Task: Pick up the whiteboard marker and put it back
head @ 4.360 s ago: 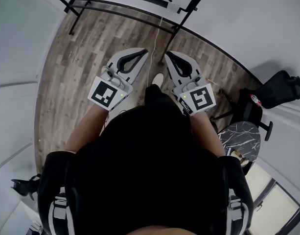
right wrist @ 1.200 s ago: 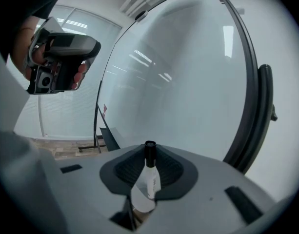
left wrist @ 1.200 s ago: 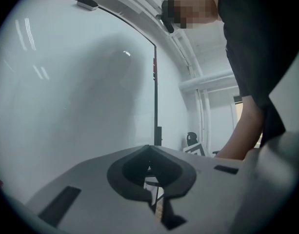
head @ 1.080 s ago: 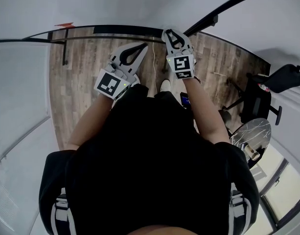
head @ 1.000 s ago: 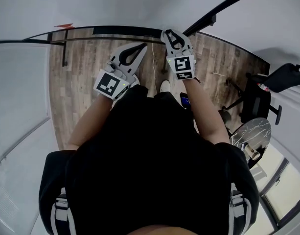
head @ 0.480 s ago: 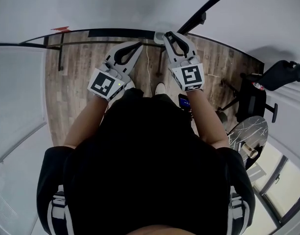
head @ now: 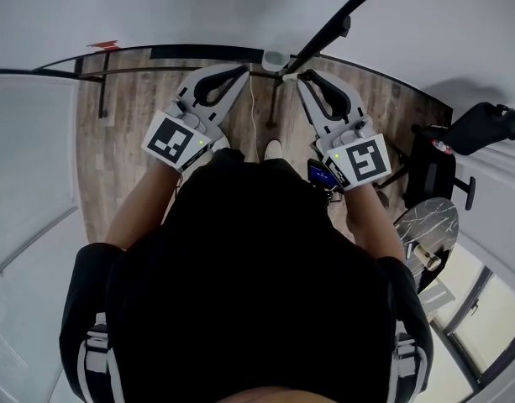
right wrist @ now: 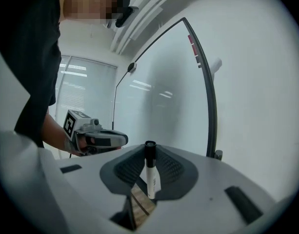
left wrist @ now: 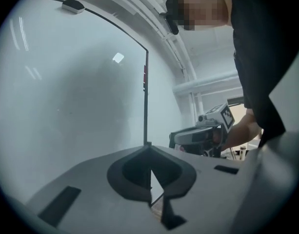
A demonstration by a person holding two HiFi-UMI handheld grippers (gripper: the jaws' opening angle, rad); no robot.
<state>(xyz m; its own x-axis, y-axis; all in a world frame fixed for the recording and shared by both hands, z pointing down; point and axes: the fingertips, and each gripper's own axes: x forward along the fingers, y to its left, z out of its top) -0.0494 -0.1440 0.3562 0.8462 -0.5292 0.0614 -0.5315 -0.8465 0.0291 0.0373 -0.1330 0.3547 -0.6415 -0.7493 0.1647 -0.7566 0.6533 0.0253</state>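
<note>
The whiteboard marker, white with a black cap, stands upright between the pads of my right gripper, which is shut on it. In the head view the right gripper points at the black frame of the whiteboard; the marker is too small to make out there. My left gripper is level beside it, shut with nothing between its pads. In the left gripper view the closed tips face the whiteboard's edge. The whiteboard fills the space ahead of the right gripper.
A small white object sits on the whiteboard stand. A white cable hangs down to the wooden floor. A black office chair and a round marble table stand at the right.
The right gripper has risen towards the head camera with the marker and turned, its marker cube swinging right. The left gripper has risen a little.
</note>
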